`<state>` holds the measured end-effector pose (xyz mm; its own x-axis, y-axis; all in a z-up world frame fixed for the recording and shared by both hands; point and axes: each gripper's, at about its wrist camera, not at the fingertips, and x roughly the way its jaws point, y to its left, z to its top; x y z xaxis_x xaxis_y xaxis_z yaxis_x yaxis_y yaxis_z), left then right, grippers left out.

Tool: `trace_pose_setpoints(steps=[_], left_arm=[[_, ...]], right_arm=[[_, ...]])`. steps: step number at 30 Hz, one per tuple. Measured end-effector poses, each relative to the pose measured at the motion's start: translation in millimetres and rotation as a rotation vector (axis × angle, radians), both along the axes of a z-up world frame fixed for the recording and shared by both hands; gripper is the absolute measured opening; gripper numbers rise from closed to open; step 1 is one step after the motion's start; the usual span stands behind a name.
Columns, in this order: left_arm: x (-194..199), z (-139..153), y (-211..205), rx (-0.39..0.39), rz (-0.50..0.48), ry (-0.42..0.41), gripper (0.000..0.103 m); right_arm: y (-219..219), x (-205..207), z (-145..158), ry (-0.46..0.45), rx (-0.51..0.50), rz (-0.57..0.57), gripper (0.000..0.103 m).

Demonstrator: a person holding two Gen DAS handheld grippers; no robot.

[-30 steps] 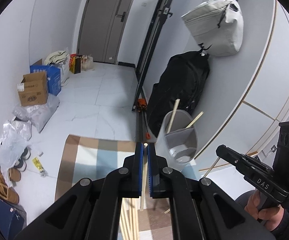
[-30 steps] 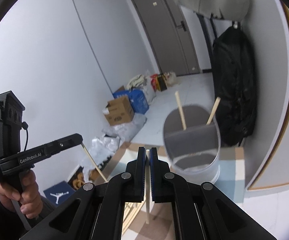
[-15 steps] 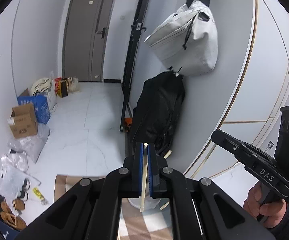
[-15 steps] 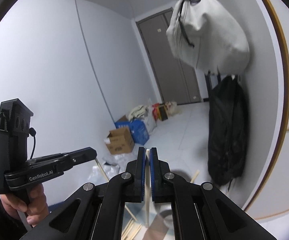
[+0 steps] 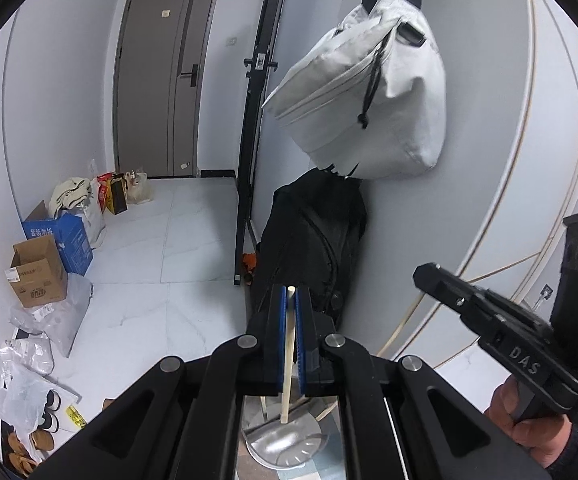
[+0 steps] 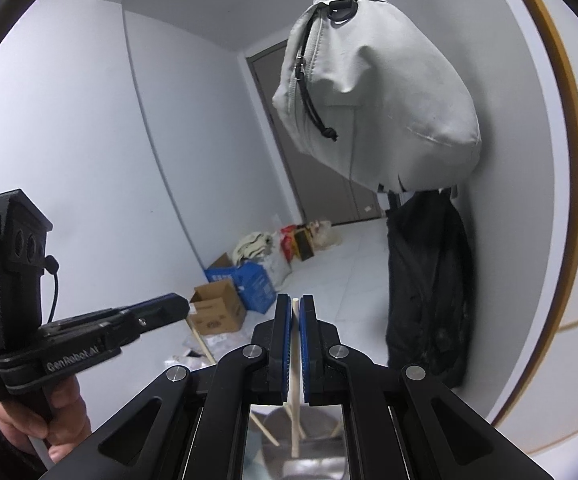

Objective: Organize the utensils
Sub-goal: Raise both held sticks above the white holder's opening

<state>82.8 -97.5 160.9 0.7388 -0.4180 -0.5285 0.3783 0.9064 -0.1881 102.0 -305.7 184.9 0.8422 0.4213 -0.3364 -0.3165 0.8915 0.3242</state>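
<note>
Left gripper (image 5: 291, 300) clamps one chopstick (image 5: 287, 356); right gripper (image 6: 295, 312) clamps another chopstick (image 6: 296, 360), both above the holder (image 5: 285, 440).

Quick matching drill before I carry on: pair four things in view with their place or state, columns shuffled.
Things:
1. left gripper
2. pale grey fabric bag
3. black backpack
4. brown cardboard box

Places or states:
A. on the white floor by the left wall
B. hanging high on the wall
C. shut on a thin wooden chopstick
D. hanging against the wall under the grey bag

Pairs: 1-C, 2-B, 3-D, 4-A
</note>
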Motion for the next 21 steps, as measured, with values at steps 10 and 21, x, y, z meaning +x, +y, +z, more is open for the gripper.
trace_pose_setpoints(steps=[10, 21], left_arm=[[27.1, -28.2, -0.5, 0.008, 0.023, 0.036, 0.000], [37.6, -40.9, -2.7, 0.002, 0.012, 0.043, 0.000]], right_arm=[[13.5, 20.5, -16.1, -0.030, -0.060, -0.003, 0.003], [24.6, 46.3, -44.7, 0.008, -0.070, 0.020, 0.003]])
